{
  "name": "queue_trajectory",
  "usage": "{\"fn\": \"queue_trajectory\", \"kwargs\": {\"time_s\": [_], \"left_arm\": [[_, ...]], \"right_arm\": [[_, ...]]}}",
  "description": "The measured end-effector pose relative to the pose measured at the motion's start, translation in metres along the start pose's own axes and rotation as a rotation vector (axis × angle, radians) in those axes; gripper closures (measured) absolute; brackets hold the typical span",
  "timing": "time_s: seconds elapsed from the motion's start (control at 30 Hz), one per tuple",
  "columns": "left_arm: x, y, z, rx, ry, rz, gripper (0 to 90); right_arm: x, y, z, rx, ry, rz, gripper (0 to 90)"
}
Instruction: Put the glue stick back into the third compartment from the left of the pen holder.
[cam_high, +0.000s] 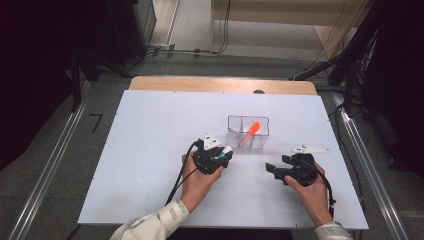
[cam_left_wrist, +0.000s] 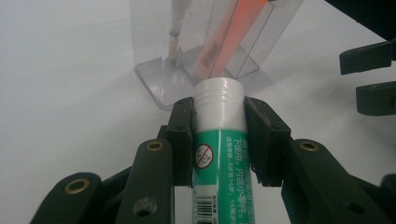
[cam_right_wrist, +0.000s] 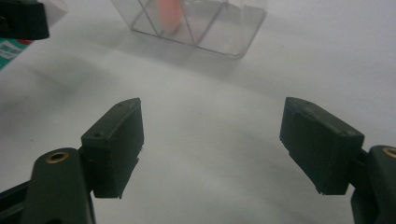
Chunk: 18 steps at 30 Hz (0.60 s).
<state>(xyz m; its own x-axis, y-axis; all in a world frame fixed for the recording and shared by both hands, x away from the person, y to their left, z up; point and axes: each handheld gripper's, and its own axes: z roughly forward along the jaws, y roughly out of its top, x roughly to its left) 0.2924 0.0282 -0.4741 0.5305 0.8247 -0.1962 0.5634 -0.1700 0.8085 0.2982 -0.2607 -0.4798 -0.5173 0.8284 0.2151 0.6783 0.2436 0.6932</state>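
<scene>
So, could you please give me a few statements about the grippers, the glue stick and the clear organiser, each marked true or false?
1. The left gripper is shut on the glue stick. True.
2. The glue stick's cap is still on. False: its white threaded neck is bare.
3. The right gripper holds a pen. False: its jaws stand wide apart with nothing between them.
4. An orange pen leans inside the clear organiser. True.
5. The clear organiser lies tipped on its side. False: it stands upright on the white table.
</scene>
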Motion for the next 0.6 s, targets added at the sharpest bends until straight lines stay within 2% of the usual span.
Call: {"fn": "queue_trajectory", "kwargs": {"time_s": [0.37, 0.6], "left_arm": [[-0.006, 0.002, 0.005, -0.009, -0.008, -0.001, 65.2], [-0.009, 0.003, 0.007, -0.014, -0.011, -0.002, 65.1]], "right_arm": [[0.015, 0.003, 0.009, 0.000, 0.064, -0.007, 20.5], [0.024, 0.005, 0.017, 0.001, 0.125, 0.013, 20.6]]}}
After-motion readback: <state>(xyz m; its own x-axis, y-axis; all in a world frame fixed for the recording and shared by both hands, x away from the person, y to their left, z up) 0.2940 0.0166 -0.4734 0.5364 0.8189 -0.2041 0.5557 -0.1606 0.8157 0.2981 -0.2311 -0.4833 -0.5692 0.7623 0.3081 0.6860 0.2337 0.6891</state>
